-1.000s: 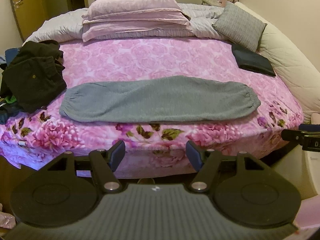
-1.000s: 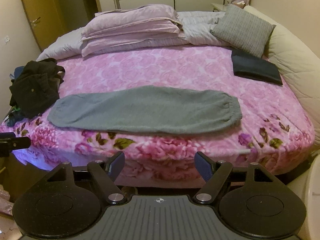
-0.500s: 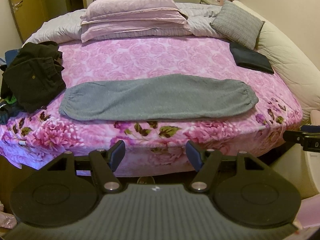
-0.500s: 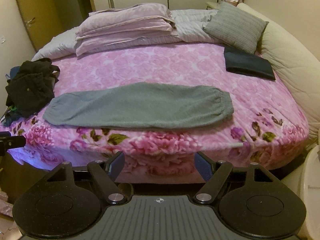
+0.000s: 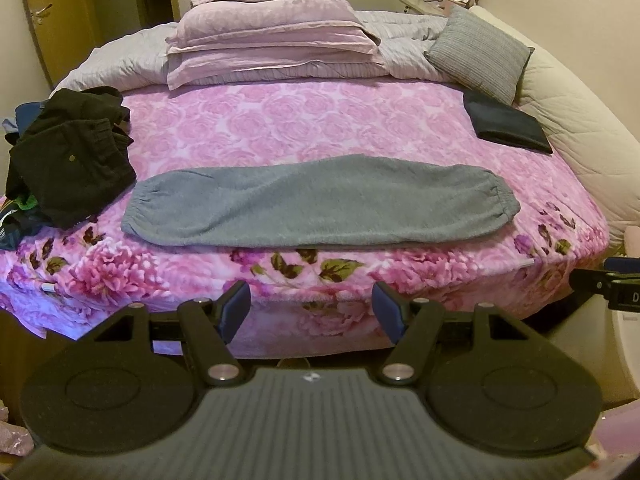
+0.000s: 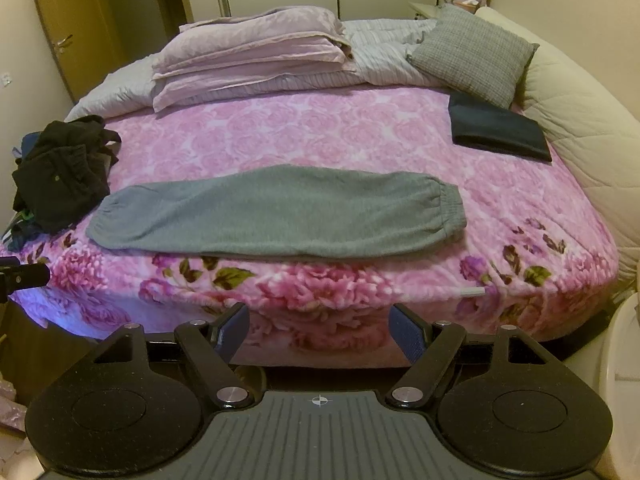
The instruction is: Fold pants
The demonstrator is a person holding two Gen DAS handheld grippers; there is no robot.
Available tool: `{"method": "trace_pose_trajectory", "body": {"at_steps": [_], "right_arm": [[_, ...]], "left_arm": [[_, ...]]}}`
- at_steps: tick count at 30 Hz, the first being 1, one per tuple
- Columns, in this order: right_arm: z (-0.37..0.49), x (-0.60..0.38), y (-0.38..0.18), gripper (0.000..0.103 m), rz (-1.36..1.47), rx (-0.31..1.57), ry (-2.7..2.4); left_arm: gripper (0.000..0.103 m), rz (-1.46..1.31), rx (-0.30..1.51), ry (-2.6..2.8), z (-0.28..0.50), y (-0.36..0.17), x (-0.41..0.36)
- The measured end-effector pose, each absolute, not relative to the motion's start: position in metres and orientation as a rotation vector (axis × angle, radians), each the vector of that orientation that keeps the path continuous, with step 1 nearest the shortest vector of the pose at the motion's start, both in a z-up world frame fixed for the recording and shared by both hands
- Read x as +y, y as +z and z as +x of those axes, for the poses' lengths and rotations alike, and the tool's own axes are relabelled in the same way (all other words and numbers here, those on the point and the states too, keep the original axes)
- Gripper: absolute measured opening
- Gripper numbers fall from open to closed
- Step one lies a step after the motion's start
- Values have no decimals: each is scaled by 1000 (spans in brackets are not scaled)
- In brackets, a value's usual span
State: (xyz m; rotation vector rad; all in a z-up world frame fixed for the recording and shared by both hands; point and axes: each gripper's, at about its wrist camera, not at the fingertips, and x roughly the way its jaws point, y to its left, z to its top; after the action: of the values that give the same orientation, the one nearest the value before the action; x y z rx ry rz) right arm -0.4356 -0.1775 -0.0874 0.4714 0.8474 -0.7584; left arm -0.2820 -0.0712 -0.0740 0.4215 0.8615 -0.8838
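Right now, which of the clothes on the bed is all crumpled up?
The black clothes at the bed's left edge. They sit in a bunched heap, while the grey pants lie flat and the dark garment by the grey cushion is folded.

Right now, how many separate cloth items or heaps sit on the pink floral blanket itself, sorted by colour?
Grey: 1, the grey pants laid flat lengthwise near the front edge.
Black: 1, a crumpled dark heap at the left edge; how many garments it holds cannot be told.
Dark navy: 1, a folded dark garment at the right, by the grey cushion.
Total: 3
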Motion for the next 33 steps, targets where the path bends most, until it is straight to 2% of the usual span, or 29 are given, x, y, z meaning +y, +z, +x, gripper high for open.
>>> {"method": "trace_pose_trajectory", "body": {"at_steps": [20, 33], "right_arm": [[-412, -202, -98, 74, 488, 889, -744], [-334, -262, -111, 74, 506, 938, -760]], "left_arm": [[64, 447, 886, -876, -257, -81, -93], [64, 461, 932, -884, -173, -98, -151]]}}
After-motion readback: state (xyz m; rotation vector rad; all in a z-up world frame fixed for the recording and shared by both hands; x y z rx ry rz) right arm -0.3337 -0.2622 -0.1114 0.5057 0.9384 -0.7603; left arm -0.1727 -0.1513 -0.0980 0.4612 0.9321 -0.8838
